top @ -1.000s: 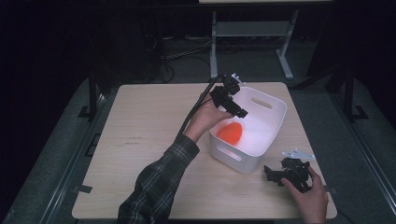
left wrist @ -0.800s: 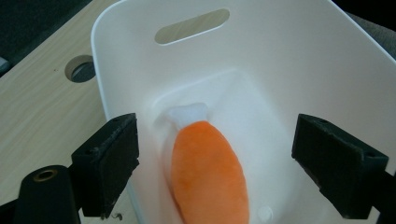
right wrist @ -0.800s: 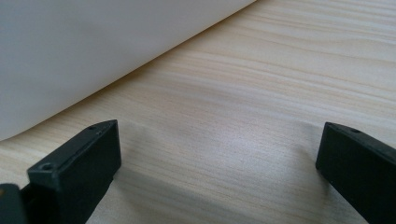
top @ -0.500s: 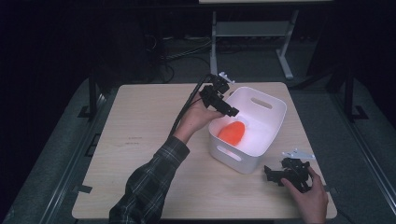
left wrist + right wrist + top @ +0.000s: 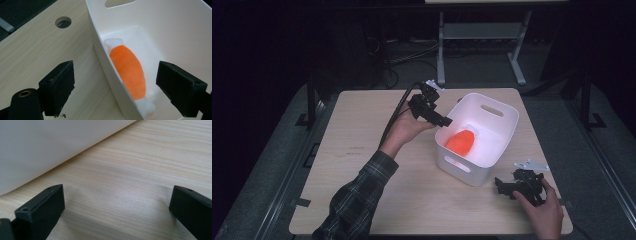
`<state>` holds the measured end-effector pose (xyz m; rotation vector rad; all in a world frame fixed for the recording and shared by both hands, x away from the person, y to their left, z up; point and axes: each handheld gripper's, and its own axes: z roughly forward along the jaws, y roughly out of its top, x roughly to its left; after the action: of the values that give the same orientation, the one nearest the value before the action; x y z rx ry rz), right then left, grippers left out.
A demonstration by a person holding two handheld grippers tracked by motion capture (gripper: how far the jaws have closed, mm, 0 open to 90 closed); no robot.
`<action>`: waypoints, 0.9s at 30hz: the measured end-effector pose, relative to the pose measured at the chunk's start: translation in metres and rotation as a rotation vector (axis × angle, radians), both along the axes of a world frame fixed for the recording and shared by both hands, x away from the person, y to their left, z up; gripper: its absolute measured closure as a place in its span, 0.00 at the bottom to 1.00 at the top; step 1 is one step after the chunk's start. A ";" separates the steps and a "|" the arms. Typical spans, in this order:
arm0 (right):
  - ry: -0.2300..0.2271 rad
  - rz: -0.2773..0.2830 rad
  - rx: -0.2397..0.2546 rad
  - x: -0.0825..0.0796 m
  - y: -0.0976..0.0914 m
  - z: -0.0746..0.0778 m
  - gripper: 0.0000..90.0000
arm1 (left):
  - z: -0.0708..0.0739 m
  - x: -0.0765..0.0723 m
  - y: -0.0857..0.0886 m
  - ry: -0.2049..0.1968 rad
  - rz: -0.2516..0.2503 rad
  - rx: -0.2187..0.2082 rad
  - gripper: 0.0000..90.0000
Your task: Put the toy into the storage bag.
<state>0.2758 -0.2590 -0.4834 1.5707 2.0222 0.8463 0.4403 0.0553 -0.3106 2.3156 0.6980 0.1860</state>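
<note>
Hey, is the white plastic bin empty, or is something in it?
Not empty. An orange, oblong, fuzzy object with white ends lies on the floor of the white plastic bin, along one wall.

A pale wood-grain table (image 5: 362, 165) is laid out up front, with a round hole (image 5: 63, 22) cut through the top. Further back, a white metal frame (image 5: 477, 35) is parked on the dark floor, and black cables (image 5: 397, 60) are left tangled just beside it.

A pale wooden tabletop (image 5: 362, 165) with rounded corners stands on a grey carpeted floor (image 5: 272, 165) in a dark room. Behind it a light metal frame stand (image 5: 477, 35) rises, with black cables (image 5: 397, 60) lying on the floor beside it.
</note>
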 end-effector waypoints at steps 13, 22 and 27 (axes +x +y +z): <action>-0.001 0.001 -0.001 0.000 0.000 0.000 0.00 | 0.000 -0.009 0.040 -0.010 0.045 -0.003 0.17; -0.001 0.001 -0.002 0.000 0.000 0.000 0.00 | -0.007 -0.016 0.064 -0.018 0.064 -0.012 0.17; -0.002 0.001 -0.002 0.000 0.000 0.000 0.00 | -0.013 -0.022 0.075 -0.019 0.071 -0.013 0.17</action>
<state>0.2759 -0.2591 -0.4835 1.5671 2.0225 0.8455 0.4184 0.1306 -0.3233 2.2750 0.7698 0.2351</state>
